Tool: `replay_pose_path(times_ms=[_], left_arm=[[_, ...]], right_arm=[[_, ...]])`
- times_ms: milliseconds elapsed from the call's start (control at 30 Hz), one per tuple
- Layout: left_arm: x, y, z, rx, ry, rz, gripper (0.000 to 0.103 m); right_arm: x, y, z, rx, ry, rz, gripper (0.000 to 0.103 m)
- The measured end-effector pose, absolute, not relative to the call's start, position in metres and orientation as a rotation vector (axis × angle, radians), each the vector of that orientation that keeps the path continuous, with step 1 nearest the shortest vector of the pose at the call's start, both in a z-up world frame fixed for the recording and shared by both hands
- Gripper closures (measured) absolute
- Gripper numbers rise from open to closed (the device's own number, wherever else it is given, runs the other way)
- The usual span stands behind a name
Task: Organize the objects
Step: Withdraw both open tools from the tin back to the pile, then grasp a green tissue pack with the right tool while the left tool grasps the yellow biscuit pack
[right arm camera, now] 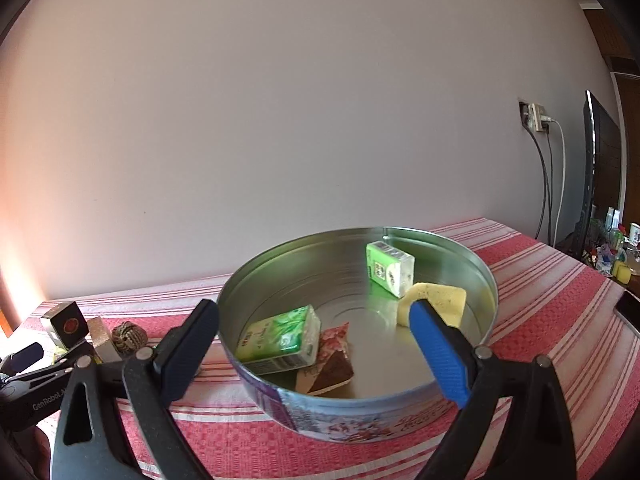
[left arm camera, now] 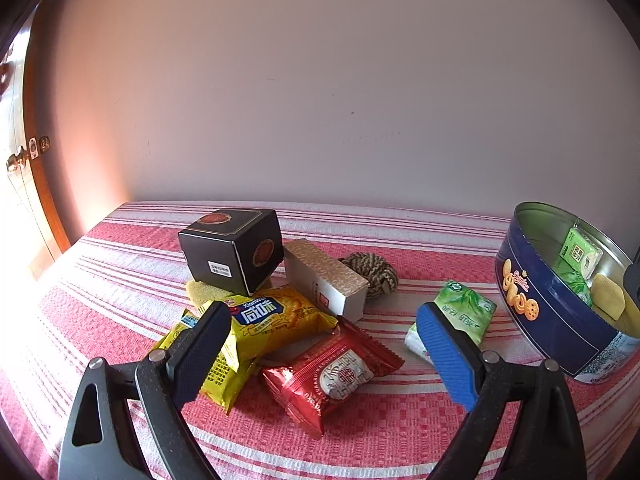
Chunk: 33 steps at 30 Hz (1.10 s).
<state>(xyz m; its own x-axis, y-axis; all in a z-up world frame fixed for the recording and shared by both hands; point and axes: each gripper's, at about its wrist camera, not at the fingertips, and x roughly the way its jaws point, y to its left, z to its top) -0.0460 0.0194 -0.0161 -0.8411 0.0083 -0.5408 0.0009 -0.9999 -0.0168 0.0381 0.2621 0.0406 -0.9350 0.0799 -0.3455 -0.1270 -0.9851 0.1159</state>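
Observation:
My left gripper (left arm camera: 324, 344) is open, low over a pile of snacks on the red striped cloth (left arm camera: 360, 432). A red packet (left arm camera: 332, 376) lies between its fingers, untouched. A yellow packet (left arm camera: 264, 320) sits by the black pad, a green tissue pack (left arm camera: 464, 312) behind the blue pad. Farther back are a black box (left arm camera: 232, 252), a gold-and-white box (left arm camera: 324, 280) and a rope ball (left arm camera: 372, 272). My right gripper (right arm camera: 316, 340) is open and empty at the near rim of the round tin (right arm camera: 360, 408). The tin holds two green tissue packs (right arm camera: 280, 338) (right arm camera: 390, 268), a yellow sponge (right arm camera: 434, 302) and a red-brown packet (right arm camera: 328, 360).
A plain wall backs the table. A wooden door with a brass knob (left arm camera: 18, 160) stands to the left. To the right are a wall socket with cables (right arm camera: 536, 118), a dark screen (right arm camera: 596, 168) and small clutter (right arm camera: 616, 248). Another yellow sponge (left arm camera: 204, 290) lies under the black box.

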Motion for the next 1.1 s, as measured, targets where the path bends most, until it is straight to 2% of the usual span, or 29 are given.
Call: replay_pose_path(times_ms=[367, 567, 667, 933, 1033, 1067, 1100], left_arm=[[-0.057, -0.05, -0.029, -1.064, -0.106, 2.963, 0.008], [-0.06, -0.074, -0.034, -1.109, -0.061, 2.916, 0.008], [-0.062, -0.078, -0.038, -1.149, -0.035, 2.84, 0.008], [-0.068, -0.064, -0.05, -1.251, 0.119, 2.779, 0.008], [-0.076, -0.067, -0.056, -1.327, 0.106, 2.776, 0.008], [-0.079, -0.07, -0.058, -1.341, 0.085, 2.786, 0.008], [-0.081, -0.073, -0.059, -1.355, 0.061, 2.795, 0.008]], right_arm=[[0.022, 0.191, 0.029, -0.729, 0.156, 3.08, 0.006], [-0.005, 0.154, 0.018, -0.92, 0.094, 3.041, 0.006], [-0.025, 0.144, 0.007, -1.064, 0.148, 2.998, 0.009], [-0.071, 0.128, -0.022, -1.339, 0.248, 2.857, 0.018], [-0.077, 0.121, -0.025, -1.357, 0.205, 2.84, 0.023], [-0.078, 0.119, -0.025, -1.358, 0.185, 2.835, 0.027], [-0.078, 0.118, -0.026, -1.37, 0.177, 2.838, 0.041]])
